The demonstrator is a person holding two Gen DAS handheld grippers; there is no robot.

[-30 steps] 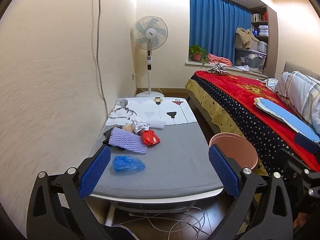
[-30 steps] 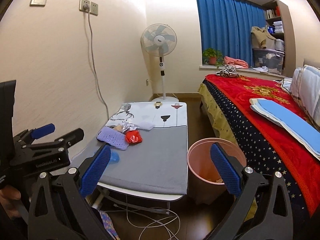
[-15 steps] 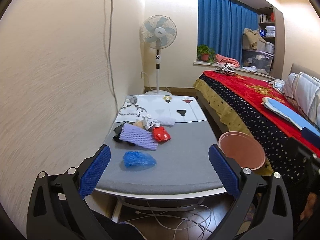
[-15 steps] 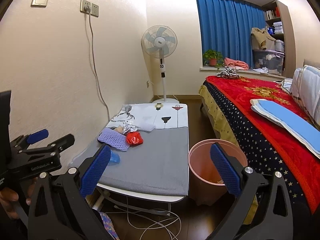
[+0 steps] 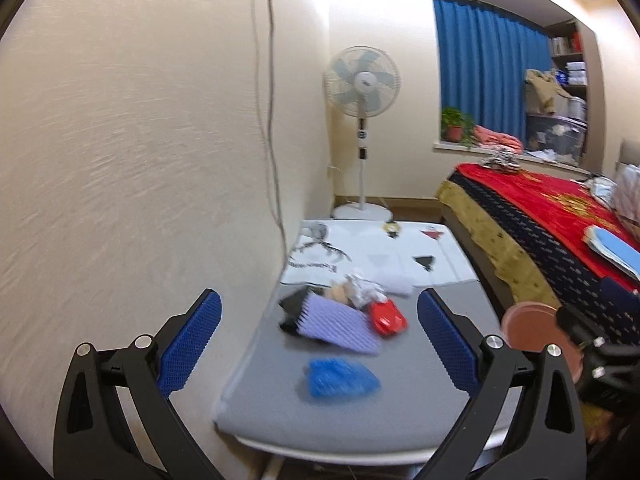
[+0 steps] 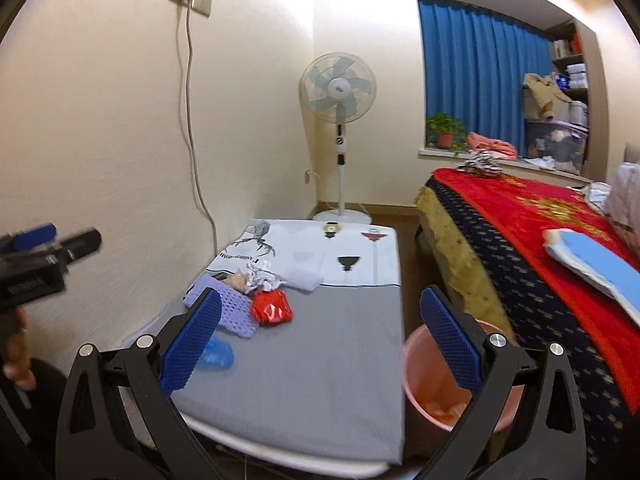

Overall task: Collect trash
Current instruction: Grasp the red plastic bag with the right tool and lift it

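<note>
The bed is the biggest thing. It has a red and dark starry cover and stands to the right of the table. The blue curtain hangs far behind the table, and a white fan stands on the floor just past the table's far end.

The table is low and long. Its near part is grey and its far part is white with drawings. It runs along the wall on its left side. A pink bin sits on the floor just beside the table's right edge, between the table and the bed. Some bits lie in the bottom of it.

The trash lies on the table's left side, close to the wall. A purple net lies there, with a red wrapper touching its right end. Some crumpled silver paper sits just behind them, toward the white part. A blue crumpled bag lies alone on the grey part, nearer than the purple net.

The left gripper hangs in front of the table's near end, with its blue pads spread wide and nothing between them. The right gripper does too, with its jaws wide apart and empty.
</note>
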